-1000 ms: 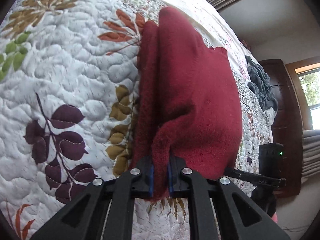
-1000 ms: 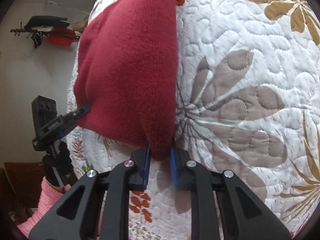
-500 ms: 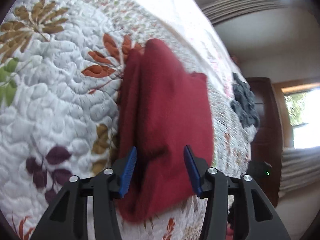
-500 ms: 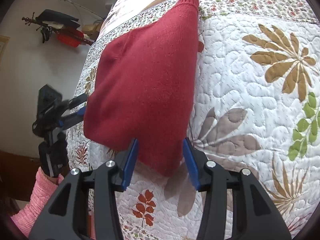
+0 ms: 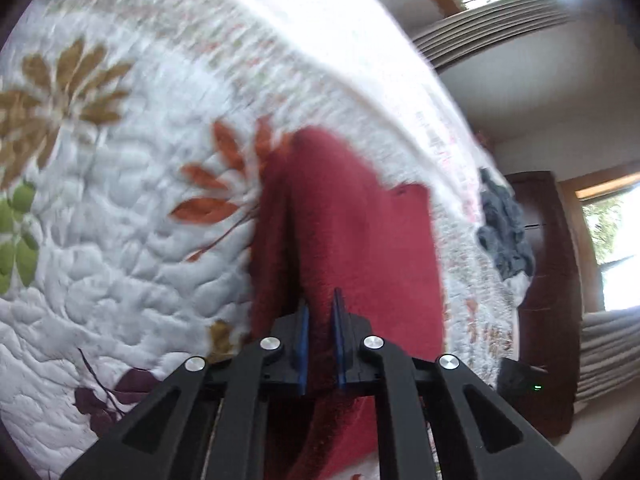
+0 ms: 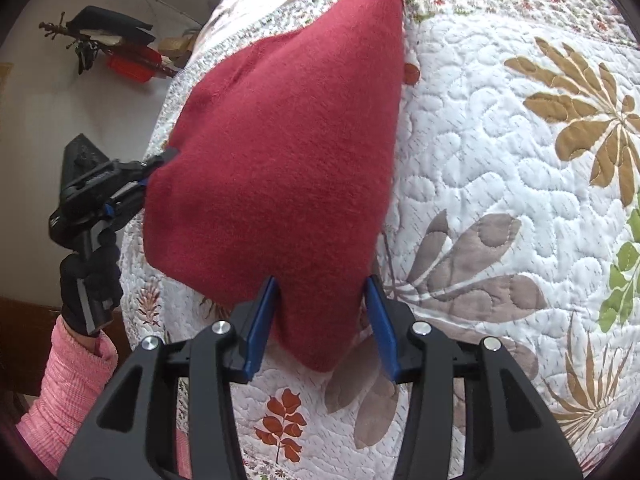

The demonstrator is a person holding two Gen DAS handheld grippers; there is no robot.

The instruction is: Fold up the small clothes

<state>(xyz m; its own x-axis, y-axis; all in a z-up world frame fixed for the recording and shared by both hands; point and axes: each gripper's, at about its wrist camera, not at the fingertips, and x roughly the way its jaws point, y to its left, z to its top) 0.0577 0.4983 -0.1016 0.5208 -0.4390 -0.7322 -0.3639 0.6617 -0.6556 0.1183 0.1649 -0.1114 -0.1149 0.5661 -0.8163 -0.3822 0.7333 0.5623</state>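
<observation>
A: What's the bg?
B: Bed w/ white quilt (image 6: 500, 168), leaf & flower prints in tan, orange, green, purple. Plain pale wall (image 6: 48, 128) on one side, w/ a rack (image 6: 108, 48) of dark & red items hung on it.
A: Other side?
B: Dark wood cabinet (image 5: 548, 280), bright windows (image 5: 612, 248) w/ wood trim, daylight coming in. Grey cloth heap (image 5: 504, 236) at the bed's edge.

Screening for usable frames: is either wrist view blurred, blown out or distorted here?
Left wrist view: motion-blurred across the quilt and red sweater, windows blown out at the top and right. Right wrist view: sharp, evenly lit, knit and stitching legible. Both show fisheye bending and dark corners.
</observation>
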